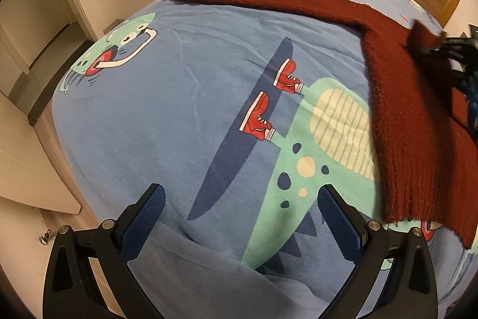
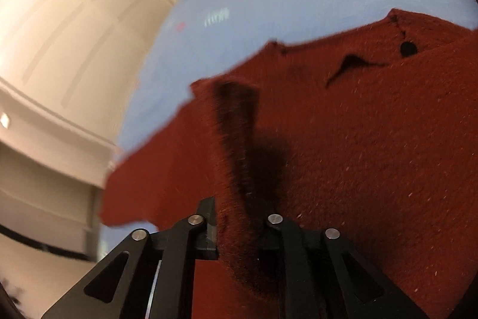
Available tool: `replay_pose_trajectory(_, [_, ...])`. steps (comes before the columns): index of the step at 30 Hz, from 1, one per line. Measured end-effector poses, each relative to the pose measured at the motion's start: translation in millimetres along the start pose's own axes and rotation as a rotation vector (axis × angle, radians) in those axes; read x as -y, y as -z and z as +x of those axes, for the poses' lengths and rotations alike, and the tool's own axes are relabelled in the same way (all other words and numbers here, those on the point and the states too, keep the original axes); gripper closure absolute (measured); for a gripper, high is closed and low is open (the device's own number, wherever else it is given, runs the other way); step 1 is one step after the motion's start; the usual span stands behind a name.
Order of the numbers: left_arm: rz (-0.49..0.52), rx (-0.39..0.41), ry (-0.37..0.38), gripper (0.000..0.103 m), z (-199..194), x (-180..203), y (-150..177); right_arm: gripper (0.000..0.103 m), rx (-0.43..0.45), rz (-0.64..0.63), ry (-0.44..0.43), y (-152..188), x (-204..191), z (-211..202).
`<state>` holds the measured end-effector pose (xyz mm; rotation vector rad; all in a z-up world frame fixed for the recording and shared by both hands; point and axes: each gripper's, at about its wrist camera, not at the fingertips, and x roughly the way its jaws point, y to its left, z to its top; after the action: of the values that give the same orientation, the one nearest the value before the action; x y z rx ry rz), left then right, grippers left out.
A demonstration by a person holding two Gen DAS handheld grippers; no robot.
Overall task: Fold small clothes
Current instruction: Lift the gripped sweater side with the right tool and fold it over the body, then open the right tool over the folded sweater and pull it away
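Bedding first: a blue cotton bedspread printed with a green cartoon dinosaur in red trainers is covering the bed and is carrying the only garment. No boxes, baskets or other receptacles are showing in either view.

Left side: the left gripper, black with blue textured pads, is hovering over the dinosaur print, its jaws standing wide apart with nothing between them and no cloth touching the pads.

Centre to right: the dark red knitted jumper is lying spread on the bedspread. One sleeve is stretching away toward the far left edge of the bed; the ribbed hem is lying nearest the left gripper, so the long axis of the body is running from near to far along the right side.

Far right: the right gripper is pinching a raised fold of the dark red knit, jaws nearly together on the cloth, which is lifting off the flat layer beneath. Motion blur is softening this view.
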<state>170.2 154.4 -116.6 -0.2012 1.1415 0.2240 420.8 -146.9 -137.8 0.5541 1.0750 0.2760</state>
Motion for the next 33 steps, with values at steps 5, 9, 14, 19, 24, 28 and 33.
replay_pose_trajectory(5, [-0.013, 0.041, 0.014, 0.003, -13, 0, -1, 0.065, -0.070, -0.079, 0.053, 30, -21, 23])
replay_pose_trajectory(9, [-0.003, 0.074, 0.029, 0.003, -24, 5, -3, 0.056, -0.089, -0.151, 0.042, 42, -45, 24])
replay_pose_trajectory(14, [0.017, 0.091, 0.053, 0.002, -33, 12, -6, 0.056, -0.023, -0.252, 0.041, 43, -56, -6])
replay_pose_trajectory(19, [0.028, 0.074, 0.075, 0.002, -28, 18, -7, 0.055, 0.040, -0.232, 0.237, 28, -3, -28])
replay_pose_trajectory(24, [0.047, 0.072, 0.073, 0.002, -25, 21, -6, 0.055, 0.018, -0.231, 0.353, 27, 16, -3])
replay_pose_trajectory(28, [0.034, 0.095, 0.066, 0.002, -28, 17, -7, 0.047, 0.030, -0.308, 0.405, 57, -6, 26])
replay_pose_trajectory(33, [0.020, 0.134, 0.078, 0.002, -38, 18, -10, 0.047, 0.012, -0.386, 0.324, 71, -40, 28])
